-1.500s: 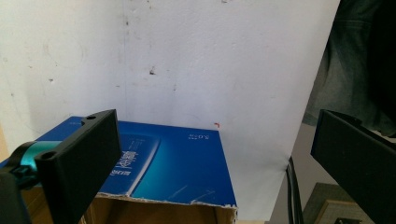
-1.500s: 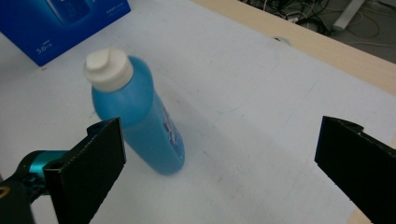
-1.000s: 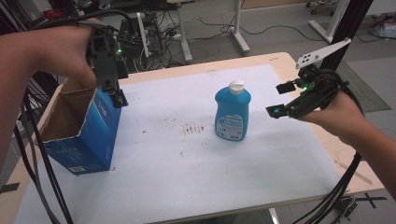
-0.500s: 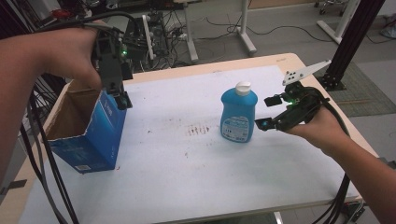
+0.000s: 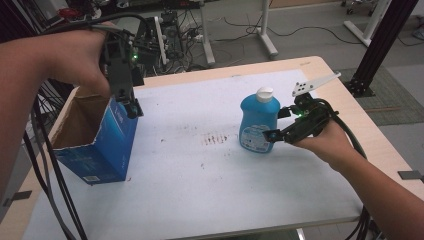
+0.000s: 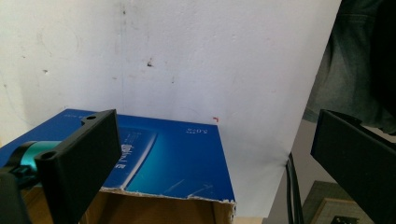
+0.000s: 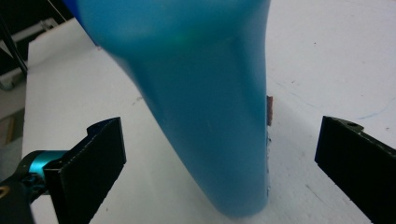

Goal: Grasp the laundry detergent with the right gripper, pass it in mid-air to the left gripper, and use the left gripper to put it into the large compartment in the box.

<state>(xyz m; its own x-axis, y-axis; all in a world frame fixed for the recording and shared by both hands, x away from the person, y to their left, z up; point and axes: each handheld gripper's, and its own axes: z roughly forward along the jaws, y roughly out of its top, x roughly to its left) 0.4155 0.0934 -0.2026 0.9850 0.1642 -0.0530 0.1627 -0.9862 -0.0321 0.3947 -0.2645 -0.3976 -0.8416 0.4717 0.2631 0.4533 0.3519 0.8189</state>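
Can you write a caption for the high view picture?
Right gripper open beside blue bottle; left gripper over blue box.

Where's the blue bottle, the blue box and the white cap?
bottle (image 5: 258, 125), high view, middle of its blue body
box (image 5: 116, 145), high view, its blue side wall
cap (image 5: 264, 94), high view, top of the white cap

The table (image 5: 345, 107) has a light wooden top, and a white sheet (image 5: 210, 190) covers most of it. 2 things stand on the sheet: an open blue box (image 5: 107, 145) near the left edge and an upright blue bottle (image 5: 257, 122) right of the middle. Small brown stains (image 5: 216, 138) lie between them.
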